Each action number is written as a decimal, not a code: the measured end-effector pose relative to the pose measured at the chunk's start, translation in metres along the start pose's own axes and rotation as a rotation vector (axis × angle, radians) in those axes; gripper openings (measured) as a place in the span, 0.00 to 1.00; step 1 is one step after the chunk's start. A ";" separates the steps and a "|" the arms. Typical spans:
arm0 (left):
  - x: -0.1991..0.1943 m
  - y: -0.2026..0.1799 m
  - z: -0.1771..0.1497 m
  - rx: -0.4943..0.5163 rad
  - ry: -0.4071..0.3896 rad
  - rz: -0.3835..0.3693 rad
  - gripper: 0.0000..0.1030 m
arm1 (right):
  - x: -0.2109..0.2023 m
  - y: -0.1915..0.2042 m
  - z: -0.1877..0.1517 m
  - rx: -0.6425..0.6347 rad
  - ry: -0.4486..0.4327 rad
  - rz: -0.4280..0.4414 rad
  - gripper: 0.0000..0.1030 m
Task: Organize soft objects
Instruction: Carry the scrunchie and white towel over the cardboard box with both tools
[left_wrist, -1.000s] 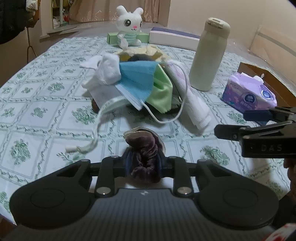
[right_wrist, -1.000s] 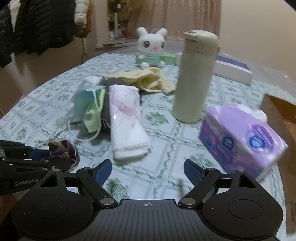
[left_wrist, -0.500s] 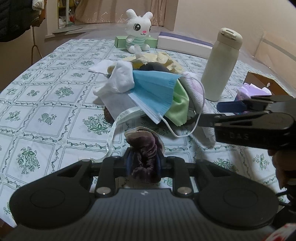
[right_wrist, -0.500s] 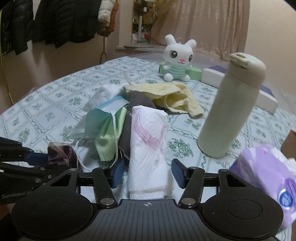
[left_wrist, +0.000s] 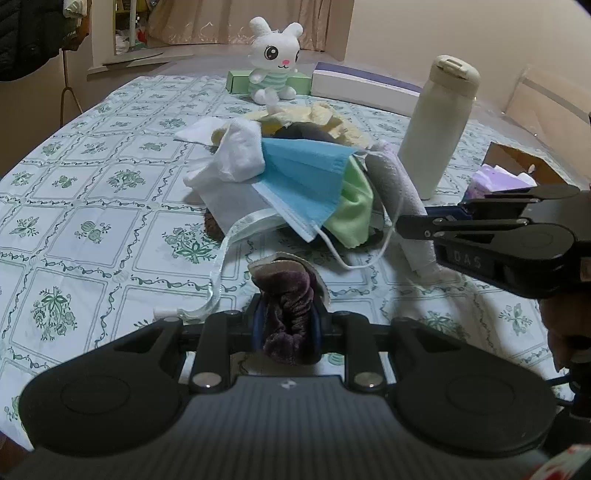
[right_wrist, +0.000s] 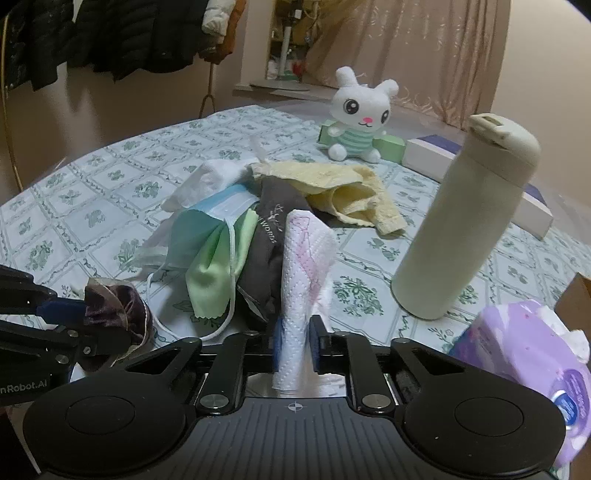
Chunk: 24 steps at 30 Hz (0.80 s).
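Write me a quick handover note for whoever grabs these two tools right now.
Left tool: shut on the purple scrunchie, held just above the table.
Right tool: jaws closing on the near end of the white paper towel; its far end lies against the pile.
Pile mid-table: blue mask, green cloth, grey cloth, yellow towel, white cloths.
Done: nothing visibly sorted yet.
Left: place scrunchie and towel, then work through the pile.
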<state>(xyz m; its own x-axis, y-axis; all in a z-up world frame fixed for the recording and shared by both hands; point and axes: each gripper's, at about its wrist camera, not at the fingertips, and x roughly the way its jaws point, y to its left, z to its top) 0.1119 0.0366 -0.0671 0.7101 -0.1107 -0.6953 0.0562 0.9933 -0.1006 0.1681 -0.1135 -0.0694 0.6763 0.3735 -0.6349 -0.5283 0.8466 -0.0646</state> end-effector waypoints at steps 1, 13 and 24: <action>-0.001 -0.001 0.000 0.001 -0.001 -0.001 0.22 | -0.002 -0.001 -0.001 0.005 -0.001 -0.001 0.10; -0.022 -0.020 0.001 0.022 -0.024 -0.022 0.22 | -0.047 -0.012 -0.009 0.124 -0.014 -0.034 0.08; -0.045 -0.051 0.001 0.058 -0.051 -0.055 0.22 | -0.103 -0.019 -0.028 0.218 0.006 -0.047 0.08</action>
<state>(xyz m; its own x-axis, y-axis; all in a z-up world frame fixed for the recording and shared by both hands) 0.0777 -0.0090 -0.0293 0.7394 -0.1648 -0.6528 0.1357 0.9862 -0.0952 0.0943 -0.1786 -0.0240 0.6938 0.3303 -0.6399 -0.3726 0.9251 0.0736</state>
